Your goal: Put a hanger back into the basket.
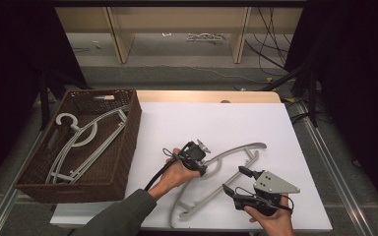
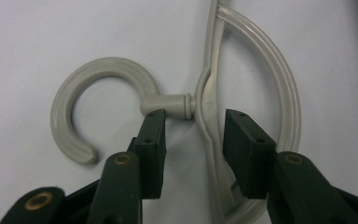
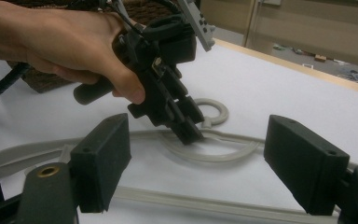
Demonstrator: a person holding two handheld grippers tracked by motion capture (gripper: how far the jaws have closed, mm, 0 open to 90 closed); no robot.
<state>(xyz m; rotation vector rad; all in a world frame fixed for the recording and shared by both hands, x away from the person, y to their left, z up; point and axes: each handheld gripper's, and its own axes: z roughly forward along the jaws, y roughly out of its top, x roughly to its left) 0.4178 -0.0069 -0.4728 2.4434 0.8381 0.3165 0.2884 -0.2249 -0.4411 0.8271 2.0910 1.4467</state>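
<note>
Currently left gripper [image 2: 193,133] sits half-open straddling the hanger [image 2: 205,100] neck, unclamped; right gripper [image 3: 196,161] wide open, empty; next: close left.

Black tongs [image 1: 243,179] with brass screws; grey-green sleeve [image 1: 123,214].

Pale wooden shelving [image 1: 177,29] (cables [image 1: 270,44] beside) behind grey floor [image 1: 177,73]

Grey plastic hanger [image 1: 226,172] lies flat on white table [image 1: 216,123]
</note>
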